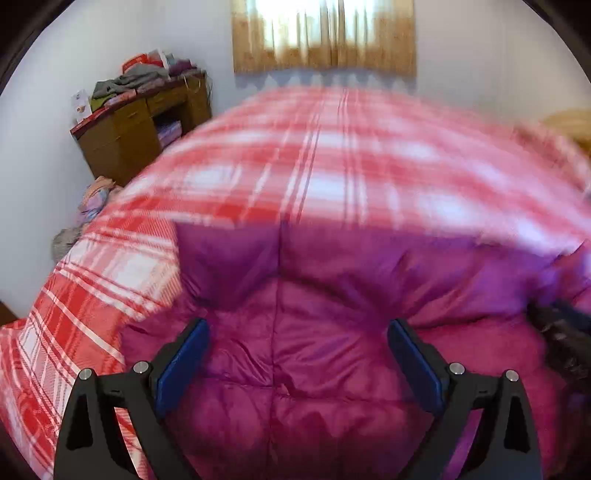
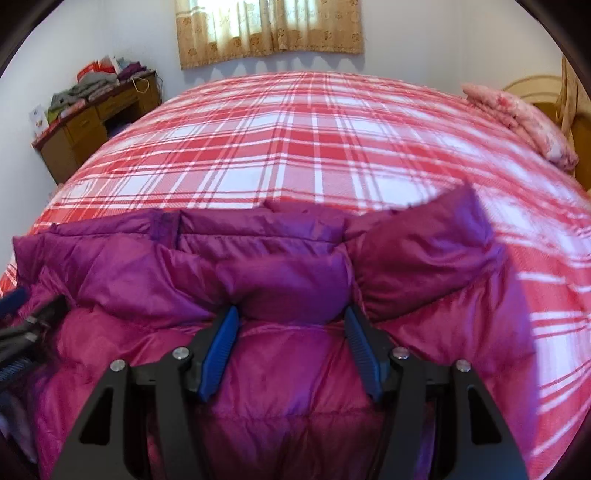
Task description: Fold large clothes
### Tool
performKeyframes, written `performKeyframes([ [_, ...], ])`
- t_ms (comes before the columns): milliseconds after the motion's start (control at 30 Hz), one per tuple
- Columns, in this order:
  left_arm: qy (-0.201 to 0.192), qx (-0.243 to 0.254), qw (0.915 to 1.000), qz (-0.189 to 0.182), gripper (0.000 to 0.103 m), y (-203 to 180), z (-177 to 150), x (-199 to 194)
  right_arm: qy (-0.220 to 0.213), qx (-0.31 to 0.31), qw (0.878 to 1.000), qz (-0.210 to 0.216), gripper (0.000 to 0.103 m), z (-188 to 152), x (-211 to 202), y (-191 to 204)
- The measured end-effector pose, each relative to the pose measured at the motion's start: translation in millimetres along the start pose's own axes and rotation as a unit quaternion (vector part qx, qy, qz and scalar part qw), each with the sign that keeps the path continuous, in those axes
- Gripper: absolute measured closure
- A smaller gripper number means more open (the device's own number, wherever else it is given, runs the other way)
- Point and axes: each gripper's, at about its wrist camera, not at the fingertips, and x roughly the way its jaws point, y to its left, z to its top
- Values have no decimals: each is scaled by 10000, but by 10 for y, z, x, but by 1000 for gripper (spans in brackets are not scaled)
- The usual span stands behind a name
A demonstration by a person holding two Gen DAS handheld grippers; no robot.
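Observation:
A magenta-purple quilted down coat (image 1: pixel 314 332) lies on the near edge of the bed, partly folded, and also fills the lower half of the right wrist view (image 2: pixel 280 295). My left gripper (image 1: pixel 297 330) is open just above the coat, its blue pads wide apart and holding nothing. My right gripper (image 2: pixel 291 317) is open above the coat, its blue pads either side of a puffy fold without pinching it. The right gripper's dark body (image 1: pixel 561 332) shows at the right edge of the left view. The left gripper (image 2: pixel 22 317) shows at the left edge of the right view.
The bed has a red-and-white plaid cover (image 2: pixel 303 147). A pink pillow (image 2: pixel 524 118) lies by the headboard at the right. A wooden desk (image 1: pixel 140 129) piled with clothes stands against the far left wall. A curtained window (image 2: pixel 269 29) is on the far wall.

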Motion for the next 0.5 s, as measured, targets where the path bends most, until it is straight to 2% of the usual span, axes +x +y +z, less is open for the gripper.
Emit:
performKeyframes([
  [67,-420,-202,9988,-118,5,55,80,-213,-483,186,9986,71,38,23,-287,59],
  [133,-582,-358,9976,-68,5,75,105,-248,-626,177,9975,265,39,49,-415,224],
  [200,-451,-273,9986,9,5,41,80,-108,-587,-38,9976,365,42,58,-386,432],
  [300,6,45,9975,709,5,63,-72,271,-276,-278,9989,266,47,-21,-118,557],
  [333,73,-50,9975,695,5,117,-118,329,-125,-203,9991,340,47,-65,-20,534],
  [367,35,-292,9985,465,5,202,-148,327,-124,-155,9987,467,47,-101,17,519],
  [400,0,-384,9984,423,5,229,-172,317,-165,-213,9988,421,47,-113,19,531],
  [500,92,-309,9982,509,3,188,-195,375,-149,-493,9984,254,46,-138,67,645],
])
